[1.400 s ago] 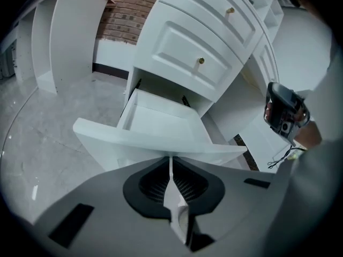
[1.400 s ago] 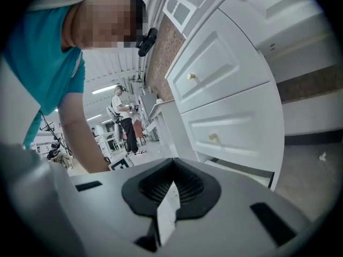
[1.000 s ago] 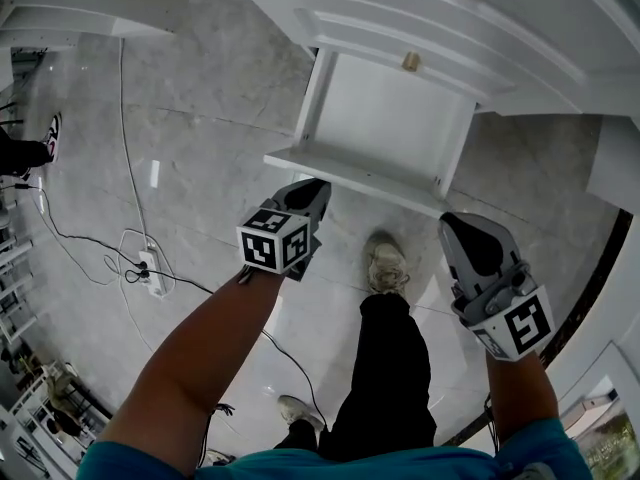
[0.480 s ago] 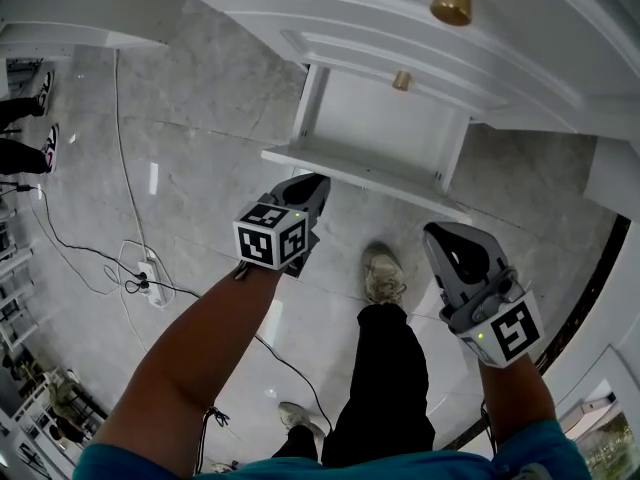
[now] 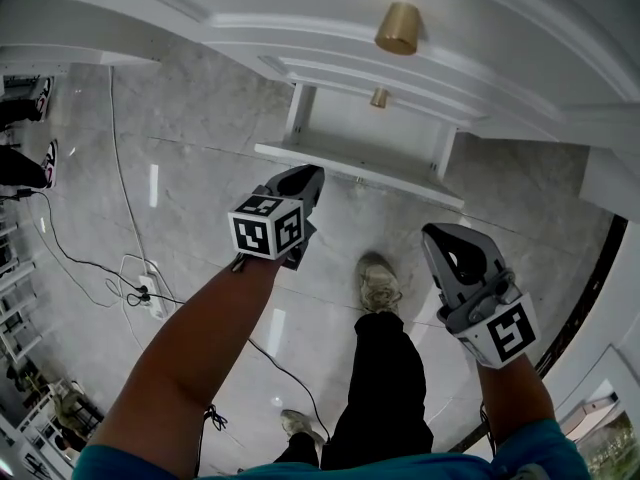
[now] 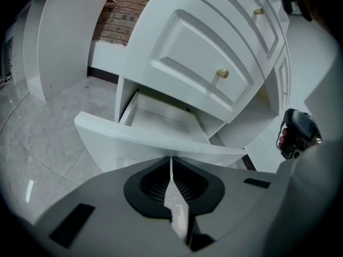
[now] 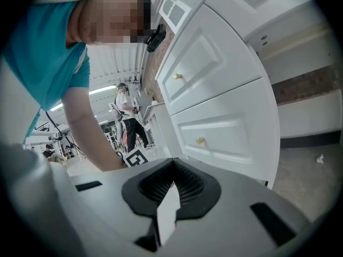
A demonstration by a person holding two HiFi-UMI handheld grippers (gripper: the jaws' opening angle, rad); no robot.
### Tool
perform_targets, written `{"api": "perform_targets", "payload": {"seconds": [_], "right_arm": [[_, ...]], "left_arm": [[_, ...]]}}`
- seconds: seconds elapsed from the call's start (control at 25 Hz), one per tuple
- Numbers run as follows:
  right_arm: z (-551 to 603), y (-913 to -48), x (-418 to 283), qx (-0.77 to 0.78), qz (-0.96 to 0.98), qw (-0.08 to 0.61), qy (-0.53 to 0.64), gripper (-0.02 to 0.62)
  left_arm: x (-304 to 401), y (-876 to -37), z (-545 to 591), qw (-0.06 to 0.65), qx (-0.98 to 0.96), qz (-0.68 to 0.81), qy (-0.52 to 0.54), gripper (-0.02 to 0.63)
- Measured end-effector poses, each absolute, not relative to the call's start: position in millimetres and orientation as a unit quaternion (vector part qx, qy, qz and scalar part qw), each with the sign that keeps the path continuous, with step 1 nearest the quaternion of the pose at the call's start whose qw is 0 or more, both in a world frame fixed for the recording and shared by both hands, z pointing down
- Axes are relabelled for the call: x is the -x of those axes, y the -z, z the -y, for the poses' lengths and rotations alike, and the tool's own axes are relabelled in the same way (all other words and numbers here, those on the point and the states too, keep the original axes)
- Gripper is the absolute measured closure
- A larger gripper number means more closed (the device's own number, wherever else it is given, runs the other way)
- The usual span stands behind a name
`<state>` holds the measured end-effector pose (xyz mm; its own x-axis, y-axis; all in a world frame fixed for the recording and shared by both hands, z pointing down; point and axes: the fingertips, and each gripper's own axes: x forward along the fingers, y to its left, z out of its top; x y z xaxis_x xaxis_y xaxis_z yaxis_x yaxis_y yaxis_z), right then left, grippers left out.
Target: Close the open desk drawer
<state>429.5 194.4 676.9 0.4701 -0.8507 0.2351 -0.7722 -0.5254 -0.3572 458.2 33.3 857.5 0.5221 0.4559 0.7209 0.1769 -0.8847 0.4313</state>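
The left gripper (image 6: 171, 165), jaws together, at the open drawer front (image 6: 161, 138)
Push squarely mid-panel so it slides straight; right gripper (image 5: 450, 250), also closed and empty, hangs clear

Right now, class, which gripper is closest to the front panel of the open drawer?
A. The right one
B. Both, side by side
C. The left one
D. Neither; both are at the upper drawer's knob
C: the left gripper has its shut jaws pointed right at the drawer front, while the right gripper hangs clearly apart from it.
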Motion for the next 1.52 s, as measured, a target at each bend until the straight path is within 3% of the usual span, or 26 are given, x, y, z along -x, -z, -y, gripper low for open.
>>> {"api": "perform_targets", "payload": {"seconds": [1.52], "right_arm": [[-228,-675,-452,0.875,-0.448,0.065,0.174,0.574]], "left_arm": [[-552,-872,-46,0.104,-0.865,-0.182,-0.455,0.584]]}}
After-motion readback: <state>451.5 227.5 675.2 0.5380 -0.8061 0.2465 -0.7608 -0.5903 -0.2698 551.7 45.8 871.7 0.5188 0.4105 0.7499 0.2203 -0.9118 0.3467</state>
